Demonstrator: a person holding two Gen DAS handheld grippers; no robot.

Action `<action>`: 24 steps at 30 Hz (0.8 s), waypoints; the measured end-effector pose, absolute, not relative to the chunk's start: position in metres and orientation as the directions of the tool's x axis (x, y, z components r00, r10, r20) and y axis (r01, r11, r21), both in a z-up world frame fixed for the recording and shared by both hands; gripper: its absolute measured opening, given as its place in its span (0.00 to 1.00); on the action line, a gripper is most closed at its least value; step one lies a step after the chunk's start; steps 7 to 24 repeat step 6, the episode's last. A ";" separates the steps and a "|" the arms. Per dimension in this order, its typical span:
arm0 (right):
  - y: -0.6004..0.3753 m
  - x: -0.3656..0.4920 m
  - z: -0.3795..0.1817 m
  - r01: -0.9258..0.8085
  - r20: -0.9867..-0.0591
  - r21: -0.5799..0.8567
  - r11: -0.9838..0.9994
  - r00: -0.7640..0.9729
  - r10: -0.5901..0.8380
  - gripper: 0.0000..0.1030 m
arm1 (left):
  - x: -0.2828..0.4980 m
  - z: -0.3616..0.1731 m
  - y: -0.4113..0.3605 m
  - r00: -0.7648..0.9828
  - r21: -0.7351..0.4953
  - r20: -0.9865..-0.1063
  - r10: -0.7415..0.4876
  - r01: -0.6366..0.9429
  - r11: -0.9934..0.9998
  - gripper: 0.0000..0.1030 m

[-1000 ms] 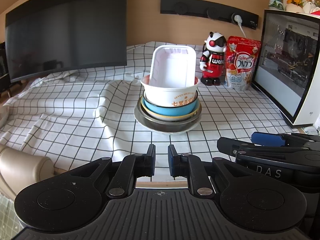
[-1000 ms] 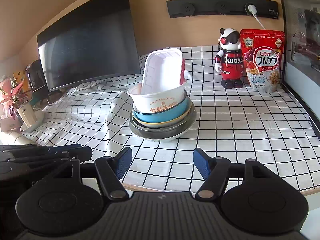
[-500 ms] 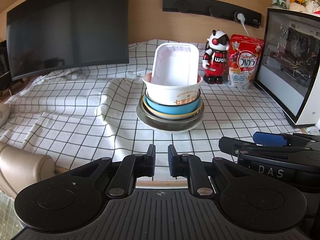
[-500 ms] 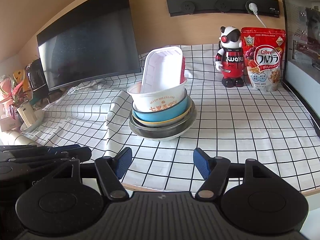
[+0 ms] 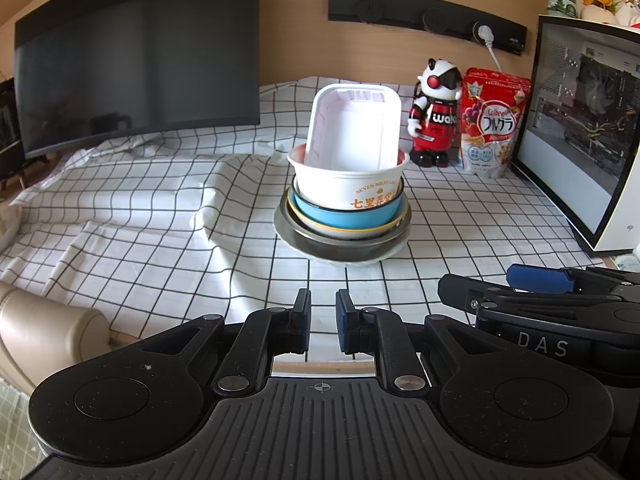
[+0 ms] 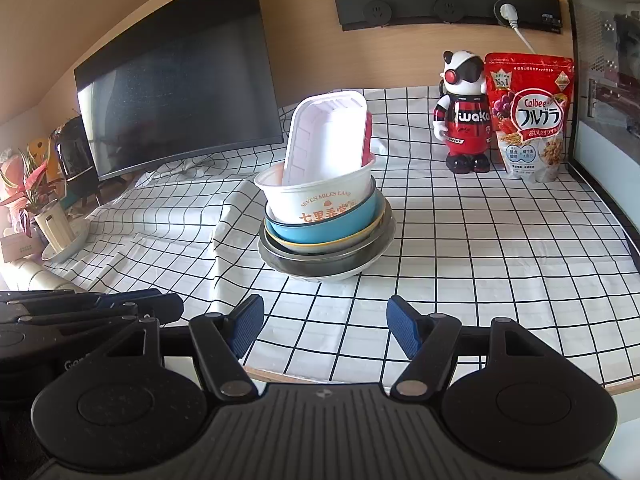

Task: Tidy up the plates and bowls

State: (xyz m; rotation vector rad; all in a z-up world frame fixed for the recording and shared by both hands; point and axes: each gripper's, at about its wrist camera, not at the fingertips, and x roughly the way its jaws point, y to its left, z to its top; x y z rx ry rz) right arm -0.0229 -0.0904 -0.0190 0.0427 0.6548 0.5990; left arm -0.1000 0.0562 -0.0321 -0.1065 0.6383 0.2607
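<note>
With the bowls (image 6: 326,236) seen nested and a white tray (image 6: 326,140) propped upright inside, nothing is held: left gripper (image 5: 322,322) is nearly closed, right gripper (image 6: 325,326) spread wide.

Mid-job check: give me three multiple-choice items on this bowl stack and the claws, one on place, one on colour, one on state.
1. Where is the white rectangular tray?
A. Flat on the cloth
B. Standing tilted in the white paper bowl
C. Beside the cereal bag

2. What colour is the bowl directly under the paper bowl?
A. Blue
B. Green
C. Black

3. How is the right claw?
A. Shut on a bowl
B. Shut, empty
C. Open, empty

Answers: B, its lower end sits inside the rim; A, the blue bowl shows there; C, its fingers stand wide apart.
</note>
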 end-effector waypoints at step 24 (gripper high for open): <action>-0.089 -0.015 -0.025 -0.510 -0.566 0.238 0.827 0.619 0.545 0.70 | -0.095 -0.035 0.059 0.768 -0.040 -0.612 0.190 -0.270 0.962 0.16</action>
